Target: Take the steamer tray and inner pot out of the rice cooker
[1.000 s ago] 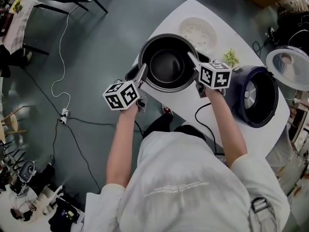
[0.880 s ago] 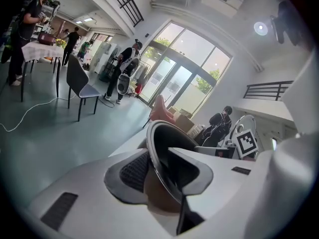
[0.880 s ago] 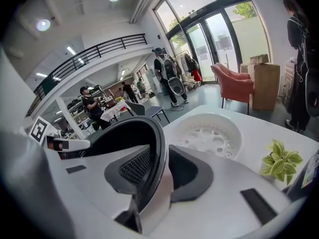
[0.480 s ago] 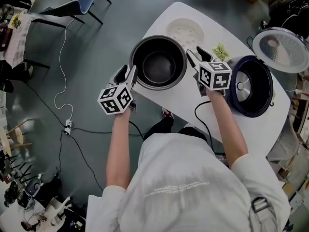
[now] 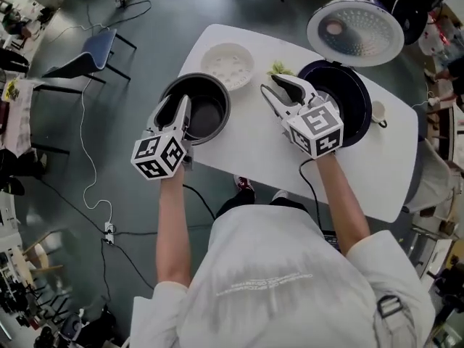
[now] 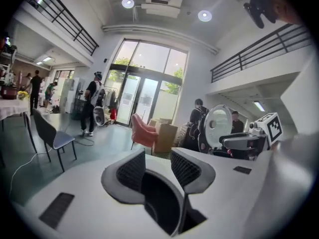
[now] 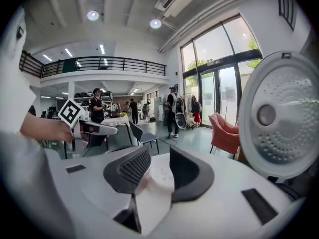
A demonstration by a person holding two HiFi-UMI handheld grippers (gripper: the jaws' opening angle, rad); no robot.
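Observation:
The dark inner pot [image 5: 196,112] stands on the left end of the white table [image 5: 254,147]. The white steamer tray [image 5: 227,62] lies just beyond it. The dark blue rice cooker [image 5: 348,96] sits at the right with its lid [image 5: 355,31] up. My left gripper [image 5: 176,104] hovers over the pot's left rim, jaws apart and empty; the pot's dark inside [image 6: 159,203] shows below the left gripper [image 6: 157,156]. My right gripper [image 5: 275,85] is raised between pot and cooker, its jaws closing on nothing; the tray [image 7: 159,176] shows beyond the right gripper [image 7: 159,153].
A small green item [image 5: 279,69] lies on the table by the cooker. A blue chair [image 5: 94,49] stands left of the table, and a white cable [image 5: 87,165] runs over the floor. People stand in the hall in both gripper views.
Both grippers let go of the pot's rim and lifted away. The pot now rests on the table's left end, and the head view has swung to take in the cooker and its lid.

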